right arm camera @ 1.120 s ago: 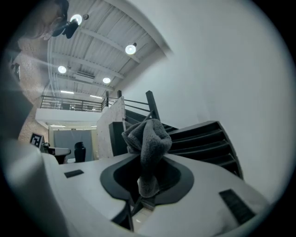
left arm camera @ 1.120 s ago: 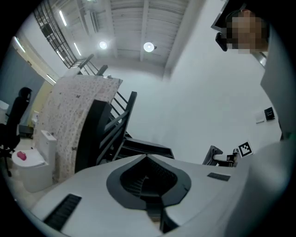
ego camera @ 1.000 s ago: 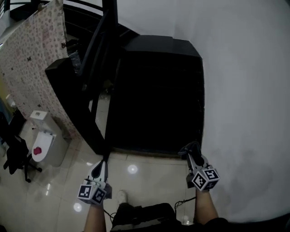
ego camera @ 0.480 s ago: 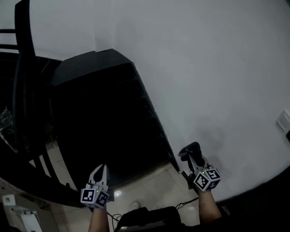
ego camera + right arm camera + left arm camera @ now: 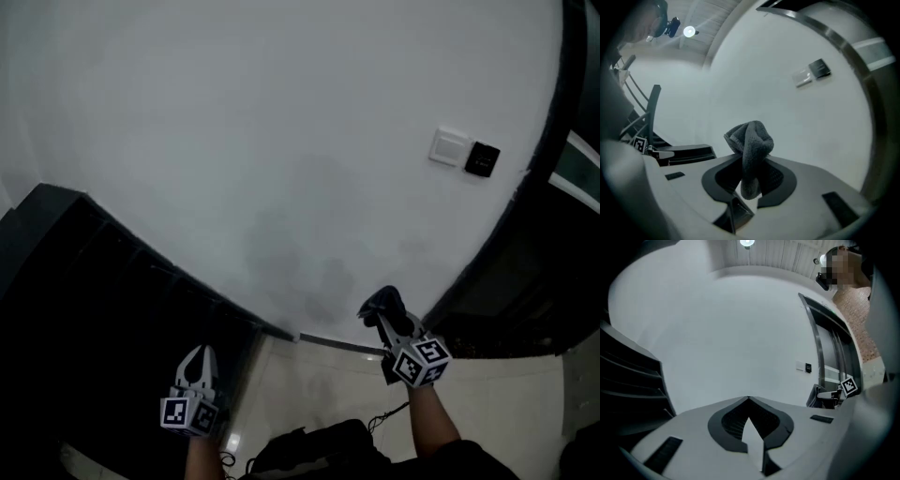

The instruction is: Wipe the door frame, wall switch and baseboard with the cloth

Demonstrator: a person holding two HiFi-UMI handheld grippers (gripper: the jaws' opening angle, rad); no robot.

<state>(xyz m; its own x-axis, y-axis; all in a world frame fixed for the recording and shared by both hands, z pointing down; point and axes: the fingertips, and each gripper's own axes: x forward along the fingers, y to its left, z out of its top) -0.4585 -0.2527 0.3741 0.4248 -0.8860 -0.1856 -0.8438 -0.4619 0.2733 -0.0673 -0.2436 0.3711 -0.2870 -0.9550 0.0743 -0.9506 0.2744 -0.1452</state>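
Note:
My right gripper [image 5: 382, 312] [image 5: 749, 161] is shut on a dark grey cloth [image 5: 750, 143], which bunches up above the jaws and shows as a dark lump [image 5: 384, 305] in the head view. It points at the white wall low down, just above the baseboard strip [image 5: 342, 344]. The white wall switch [image 5: 449, 146] [image 5: 804, 78] [image 5: 801, 365] sits high on the wall to the right, with a black plate [image 5: 482, 159] beside it. The dark door frame [image 5: 534, 169] [image 5: 855, 65] curves down at the right. My left gripper [image 5: 196, 362] [image 5: 749, 401] is shut and holds nothing.
A black cabinet or stair block [image 5: 103, 309] fills the lower left, close to the left gripper. Pale glossy floor tiles [image 5: 319, 384] lie below the wall. A dark bag or clothing [image 5: 319, 450] sits at the bottom centre between the person's forearms.
The view has swung right: the black cabinet slid to the left, and the wall switch and door frame came into sight. Both grippers kept their places in front of the body.

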